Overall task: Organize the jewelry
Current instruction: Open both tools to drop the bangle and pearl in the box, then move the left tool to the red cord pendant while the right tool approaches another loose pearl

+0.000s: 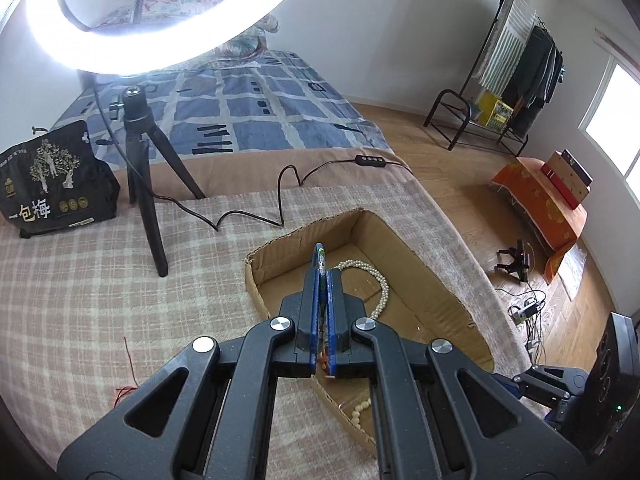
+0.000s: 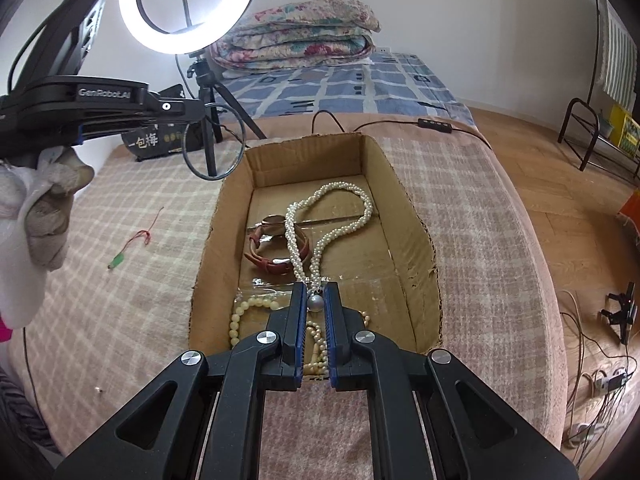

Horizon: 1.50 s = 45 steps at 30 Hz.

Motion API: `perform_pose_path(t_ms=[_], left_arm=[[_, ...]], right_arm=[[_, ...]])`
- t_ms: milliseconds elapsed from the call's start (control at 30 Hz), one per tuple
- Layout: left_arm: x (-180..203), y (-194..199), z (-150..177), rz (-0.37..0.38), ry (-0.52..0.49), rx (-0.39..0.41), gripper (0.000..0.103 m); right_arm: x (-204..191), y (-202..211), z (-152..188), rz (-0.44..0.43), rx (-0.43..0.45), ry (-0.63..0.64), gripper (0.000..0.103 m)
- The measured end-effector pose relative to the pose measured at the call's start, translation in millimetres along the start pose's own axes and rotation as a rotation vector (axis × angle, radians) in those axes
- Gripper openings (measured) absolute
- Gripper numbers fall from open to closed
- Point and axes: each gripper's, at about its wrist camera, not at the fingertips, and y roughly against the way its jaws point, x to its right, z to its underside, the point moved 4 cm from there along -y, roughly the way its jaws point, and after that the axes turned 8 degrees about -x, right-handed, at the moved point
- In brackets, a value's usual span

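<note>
A cardboard box point(image 2: 404, 196) is set on a checked blanket point(image 2: 120, 300). The right gripper point(image 2: 316, 300) is positioned over the box, its jaws clamped on the grey pendant point(image 2: 315, 303) of a pearl necklace point(image 2: 340, 216), which is laid toward 12 o'clock. A red-strapped watch point(image 2: 276, 248) is seen at 11 o'clock and a cream bead bracelet point(image 2: 244, 312) at 9 o'clock. The left gripper point(image 1: 325, 268) is held over the box with jaws pressed together.

Bright and evenly lit by a blown-out ring light point(image 1: 132, 40) plus window point(image 1: 616, 120) daylight from the right. Soft shadows, sharp centres, strong fisheye bending and dark vignetted corners.
</note>
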Motion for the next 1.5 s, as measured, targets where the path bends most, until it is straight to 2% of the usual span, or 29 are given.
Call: perform_pose_path(t_ms=[300, 667, 733, 767, 800, 833, 867, 933, 1000, 1233, 1500], left_arm=[[2.9, -27.4, -1.8, -0.033, -0.015, -0.029, 0.001], [8.9, -25.9, -1.5, -0.024, -0.029, -0.034, 0.001], [10.7, -25.5, -1.3, -0.029, -0.039, -0.035, 0.001], [11.6, -24.9, -1.1, -0.031, -0.043, -0.034, 0.001], [12.3, -24.5, -0.7, -0.035, -0.046, -0.037, 0.003], [12.9, -23.9, -0.2, -0.039, -0.047, -0.038, 0.014], [13.5, -22.8, 0.2, -0.044, -0.047, -0.036, 0.033], [13.6, -18.7, 0.5, -0.048, -0.043, -0.015, 0.056], [13.4, -15.2, 1.0, -0.053, -0.04, -0.004, 0.06], [14.8, -9.2, 2.5, -0.056, -0.045, -0.009, 0.06], [12.4, 9.0, 7.0, -0.066, -0.054, 0.0, 0.06]], right_arm=[[5.2, -9.3, -0.1, -0.014, -0.014, -0.008, 0.007], [1.1, -10.9, -0.5, -0.015, -0.017, 0.005, 0.007], [0.6, -9.8, -1.0, -0.003, -0.013, 0.01, 0.012], [0.1, -8.8, -1.3, 0.002, -0.008, 0.012, 0.024], [-0.4, -7.9, -1.7, 0.007, -0.002, 0.013, 0.041], [-0.8, -6.2, -2.1, 0.018, 0.008, 0.013, 0.05], [-1.5, -4.3, -2.6, 0.026, 0.018, 0.015, 0.061], [-3.1, -1.7, -3.5, 0.037, 0.028, 0.02, 0.068], [-4.1, -0.5, -3.8, 0.055, 0.03, 0.024, 0.078], [-8.2, -2.7, -0.7, 0.088, 0.0, 0.031, 0.079], [-14.7, 11.1, 1.6, 0.092, 0.013, 0.024, 0.079]])
